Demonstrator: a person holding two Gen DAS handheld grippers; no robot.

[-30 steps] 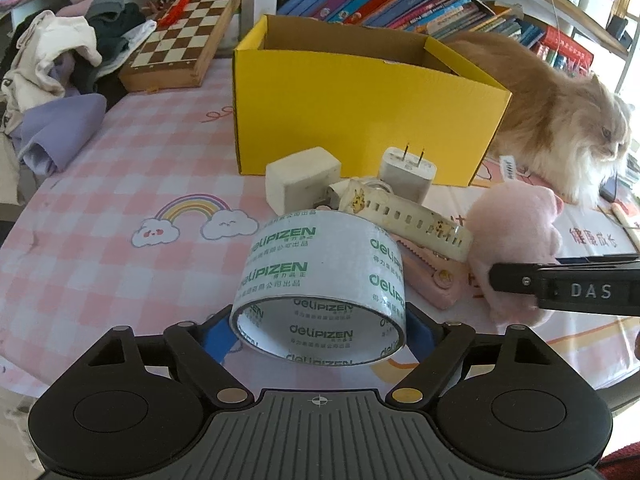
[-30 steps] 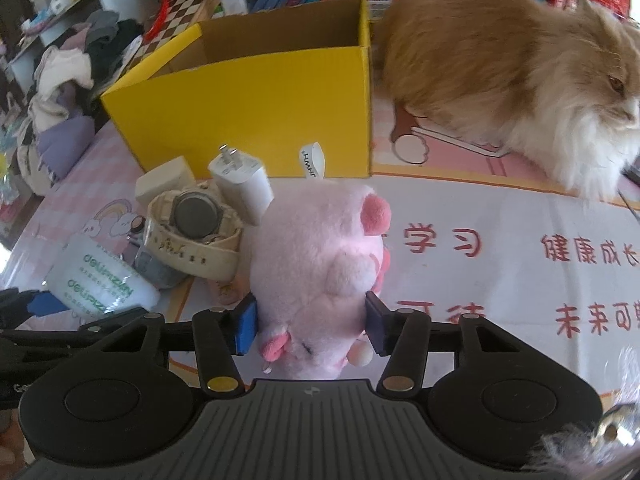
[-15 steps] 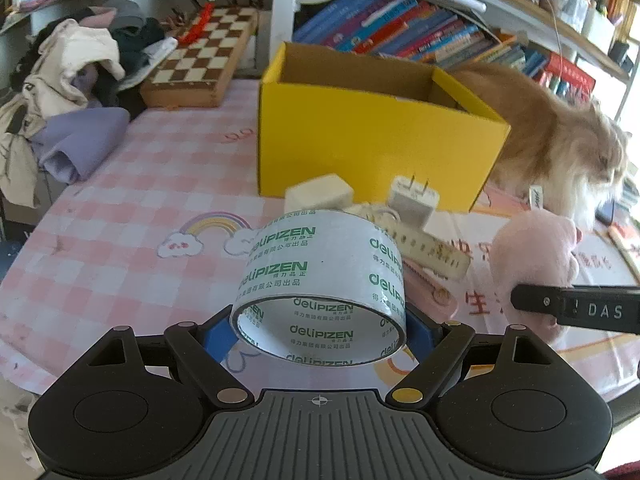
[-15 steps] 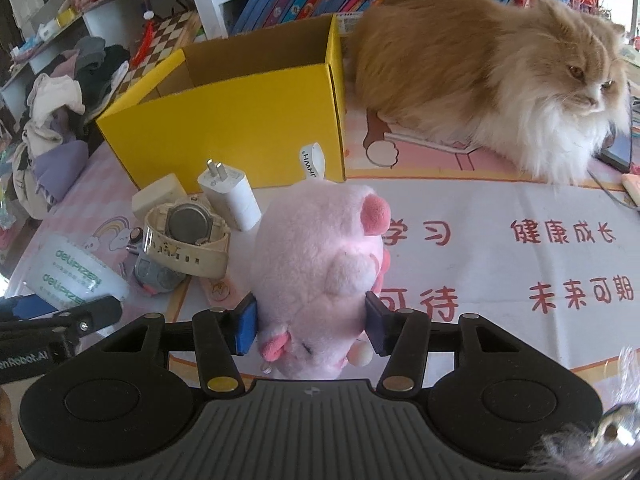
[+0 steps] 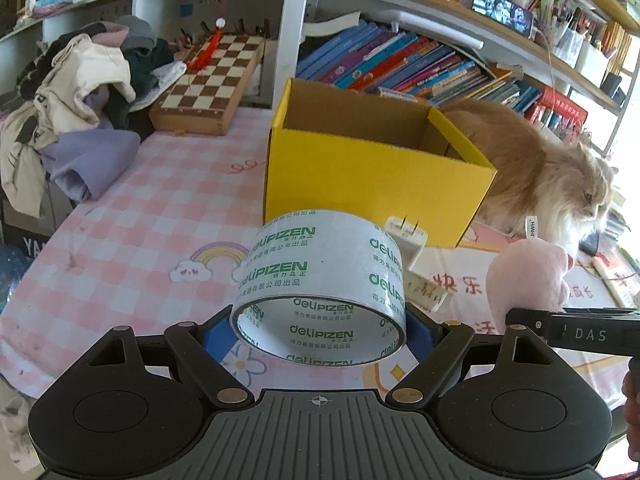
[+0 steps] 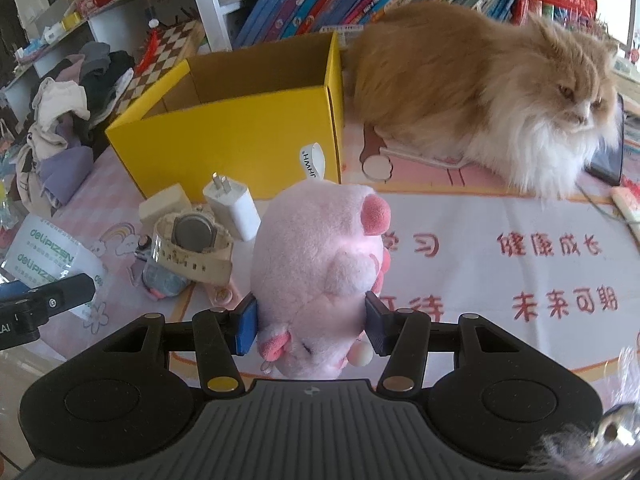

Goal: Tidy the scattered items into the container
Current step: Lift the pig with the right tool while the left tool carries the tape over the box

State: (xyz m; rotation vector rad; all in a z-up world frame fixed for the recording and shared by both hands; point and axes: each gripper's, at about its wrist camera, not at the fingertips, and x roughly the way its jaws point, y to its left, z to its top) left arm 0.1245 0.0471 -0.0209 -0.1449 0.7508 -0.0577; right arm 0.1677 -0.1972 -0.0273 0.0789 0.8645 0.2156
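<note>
Left gripper (image 5: pixel 319 330) clamps a glossy roll of tape (image 5: pixel 320 284), jaws wide. Right gripper (image 6: pixel 311 324), half closed, squeezes a fuzzy pink plush toy (image 6: pixel 320 264). Both are held near the open, square yellow cardboard box (image 5: pixel 372 176); a fluffy cat (image 6: pixel 480 92) lies right of it.

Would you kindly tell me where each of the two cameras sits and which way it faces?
Left wrist: on the left gripper, aimed forward and down at the held roll of clear printed tape; the right gripper's finger intrudes at right.
Right wrist: on the right gripper, facing down at the clamped pink plush pig; the left gripper's finger shows at left.
Shared: open yellow cardboard box, fluffy orange cat, white plug charger.
</note>
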